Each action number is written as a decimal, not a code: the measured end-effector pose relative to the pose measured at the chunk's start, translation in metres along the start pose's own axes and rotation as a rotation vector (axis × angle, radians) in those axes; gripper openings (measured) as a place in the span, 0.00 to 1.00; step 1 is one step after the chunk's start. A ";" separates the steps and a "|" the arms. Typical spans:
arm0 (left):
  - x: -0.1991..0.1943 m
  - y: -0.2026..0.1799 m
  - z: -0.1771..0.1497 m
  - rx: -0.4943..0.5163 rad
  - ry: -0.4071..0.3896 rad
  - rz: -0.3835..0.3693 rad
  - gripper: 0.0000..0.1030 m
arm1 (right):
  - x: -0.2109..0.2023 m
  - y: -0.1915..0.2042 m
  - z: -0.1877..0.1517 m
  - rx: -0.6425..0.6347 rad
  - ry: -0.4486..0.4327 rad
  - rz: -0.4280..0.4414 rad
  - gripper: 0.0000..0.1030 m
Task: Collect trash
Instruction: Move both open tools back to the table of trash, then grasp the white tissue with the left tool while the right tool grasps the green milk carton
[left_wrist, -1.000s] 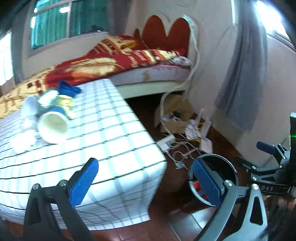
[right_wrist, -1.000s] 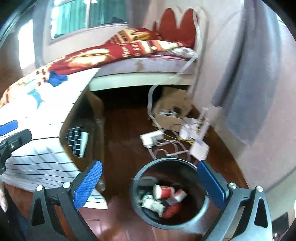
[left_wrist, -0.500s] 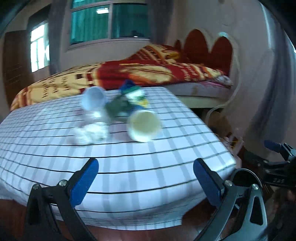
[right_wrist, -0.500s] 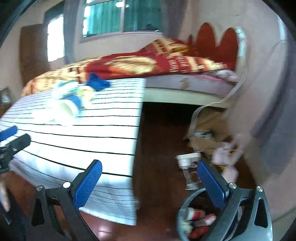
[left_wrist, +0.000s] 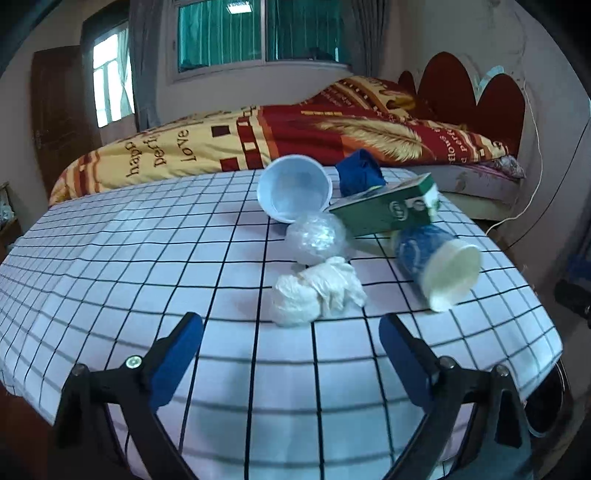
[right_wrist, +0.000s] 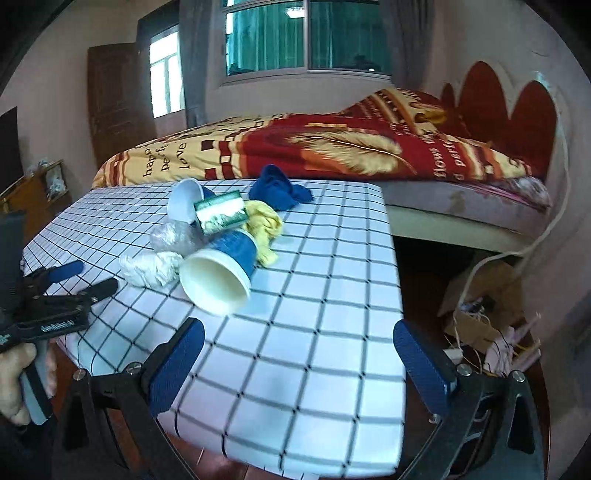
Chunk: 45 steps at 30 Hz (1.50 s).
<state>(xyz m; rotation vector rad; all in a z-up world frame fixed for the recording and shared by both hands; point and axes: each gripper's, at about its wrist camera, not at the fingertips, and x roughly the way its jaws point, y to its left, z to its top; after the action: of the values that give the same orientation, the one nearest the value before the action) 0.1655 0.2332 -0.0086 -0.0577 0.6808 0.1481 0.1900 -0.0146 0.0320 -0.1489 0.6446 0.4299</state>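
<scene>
A heap of trash lies on the checked tablecloth (left_wrist: 147, 258). It holds a crumpled white tissue (left_wrist: 317, 291), a clear plastic wad (left_wrist: 317, 238), a white cup (left_wrist: 293, 188), a green carton (left_wrist: 388, 210) and a blue paper cup (left_wrist: 436, 266) on its side. My left gripper (left_wrist: 288, 319) hovers just short of the tissue, its jaws closing with nothing between them. My right gripper (right_wrist: 298, 326) is open and empty over the table's near right part, with the blue paper cup (right_wrist: 221, 273) ahead to its left. A yellow cloth (right_wrist: 264, 225) and a blue cloth (right_wrist: 279, 194) lie behind.
A bed (left_wrist: 295, 136) with a red and yellow blanket runs behind the table. In the right wrist view, a cardboard box with cables (right_wrist: 480, 306) sits on the floor at right. A hand (right_wrist: 14, 369) holds the left gripper (right_wrist: 90, 276) at the left edge.
Both views have swung left, from the floor and the trash bin up onto the table top. The trash heap now lies straight ahead of both grippers and closer.
</scene>
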 end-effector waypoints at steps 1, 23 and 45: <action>0.003 0.000 0.000 0.003 0.009 -0.003 0.93 | 0.007 0.003 0.005 -0.007 0.003 0.007 1.00; 0.025 0.029 0.011 -0.124 0.062 -0.128 0.32 | 0.110 0.050 0.062 -0.119 0.082 0.133 0.95; 0.024 0.072 0.008 -0.206 0.044 -0.054 0.32 | 0.103 0.049 0.070 -0.101 0.070 0.243 0.95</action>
<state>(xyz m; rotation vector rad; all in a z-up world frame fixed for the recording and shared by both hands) 0.1780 0.3076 -0.0180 -0.2779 0.7054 0.1653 0.2807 0.0833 0.0242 -0.1832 0.7133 0.6941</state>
